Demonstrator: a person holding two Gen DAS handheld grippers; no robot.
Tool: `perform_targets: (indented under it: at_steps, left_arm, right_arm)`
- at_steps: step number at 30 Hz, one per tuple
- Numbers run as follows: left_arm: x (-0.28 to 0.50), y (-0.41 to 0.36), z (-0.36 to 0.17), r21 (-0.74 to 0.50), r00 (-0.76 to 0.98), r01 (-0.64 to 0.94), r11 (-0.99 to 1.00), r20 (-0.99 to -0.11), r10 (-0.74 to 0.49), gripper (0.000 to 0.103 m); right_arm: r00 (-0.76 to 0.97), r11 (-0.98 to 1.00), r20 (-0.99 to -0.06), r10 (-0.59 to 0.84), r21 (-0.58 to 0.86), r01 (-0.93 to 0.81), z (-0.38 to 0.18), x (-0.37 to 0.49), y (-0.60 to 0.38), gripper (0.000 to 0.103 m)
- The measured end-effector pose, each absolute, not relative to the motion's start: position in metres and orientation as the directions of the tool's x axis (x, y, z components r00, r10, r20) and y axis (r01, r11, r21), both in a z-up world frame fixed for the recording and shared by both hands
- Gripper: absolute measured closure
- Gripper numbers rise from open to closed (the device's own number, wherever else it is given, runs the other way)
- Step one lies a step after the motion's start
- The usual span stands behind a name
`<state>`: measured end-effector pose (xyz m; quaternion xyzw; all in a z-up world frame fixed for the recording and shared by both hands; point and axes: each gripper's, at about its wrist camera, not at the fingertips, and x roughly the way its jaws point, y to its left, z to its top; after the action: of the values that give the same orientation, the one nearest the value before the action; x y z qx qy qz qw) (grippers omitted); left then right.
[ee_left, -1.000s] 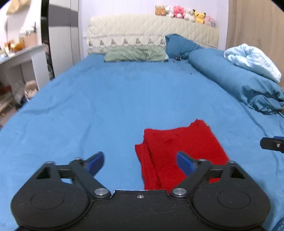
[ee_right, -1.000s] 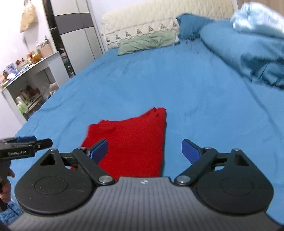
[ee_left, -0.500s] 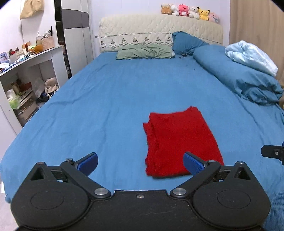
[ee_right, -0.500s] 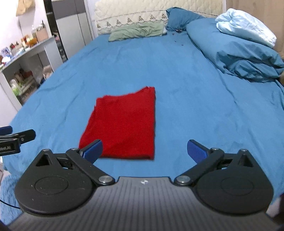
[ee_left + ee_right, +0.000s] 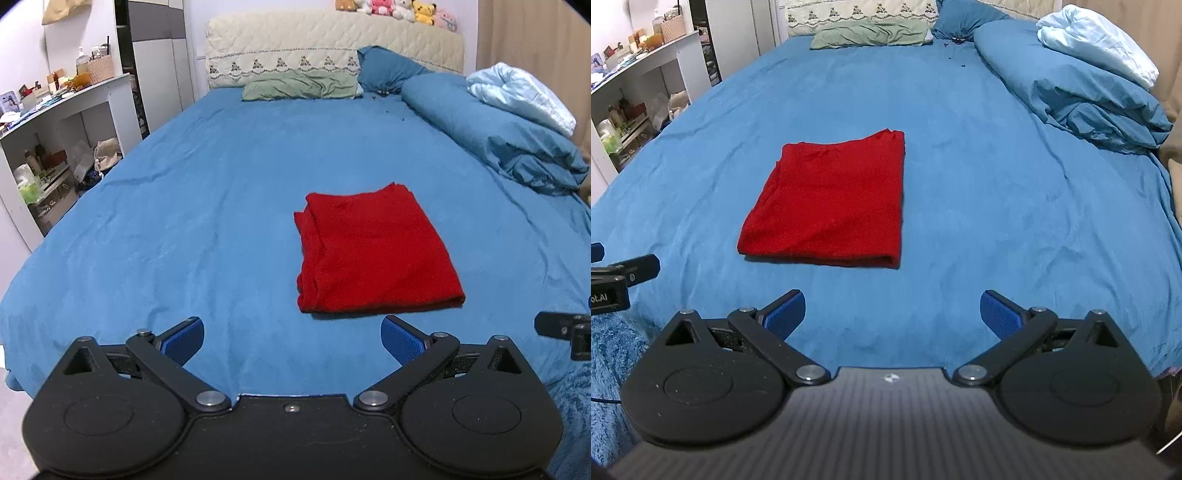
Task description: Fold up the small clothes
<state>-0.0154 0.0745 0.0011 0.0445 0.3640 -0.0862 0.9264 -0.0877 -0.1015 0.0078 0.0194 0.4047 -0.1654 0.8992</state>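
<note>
Both tools have drawn back from the red garment [image 5: 376, 251], which lay between their fingers 1 second ago; the fold looks finished (my reading). The left gripper [image 5: 291, 338] and right gripper [image 5: 892, 314] hover spread wide, holding nothing. The garment lies folded on the blue bedsheet [image 5: 207, 192], pillows [image 5: 301, 85] beyond, shelving [image 5: 55, 147] left.
</note>
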Motion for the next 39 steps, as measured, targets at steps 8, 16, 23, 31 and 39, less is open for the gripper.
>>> perform_targets:
  at_steps: [8, 16, 23, 31, 39]
  left_arm:
    - [-0.017, 0.075, 0.008, 0.016, 0.744, 0.188, 0.982, -0.655, -0.132, 0.0]
    - [-0.02, 0.068, 0.009, 0.023, 0.747, 0.196, 0.98, -0.651, -0.135, 0.0]
    - [-0.021, 0.068, 0.011, 0.025, 0.753, 0.195, 0.98, -0.645, -0.134, 0.0]
    - [-0.023, 0.067, 0.014, 0.022, 0.76, 0.191, 0.981, -0.636, -0.134, 0.0]
    - [-0.024, 0.07, 0.017, 0.021, 0.769, 0.186, 0.982, -0.625, -0.132, 0.0]
  right_arm:
    - [0.621, 0.942, -0.732, -0.282, -0.089, 0.324, 0.011, -0.09, -0.102, 0.0]
    - [0.62, 0.94, -0.729, -0.291, -0.095, 0.329, 0.012, -0.092, -0.1, 0.0]
    - [0.625, 0.94, -0.725, -0.289, -0.091, 0.329, 0.015, -0.093, -0.101, 0.0]
    - [0.627, 0.941, -0.724, -0.287, -0.089, 0.328, 0.016, -0.093, -0.101, 0.0]
    - [0.628, 0.94, -0.723, -0.287, -0.087, 0.329, 0.016, -0.094, -0.101, 0.0]
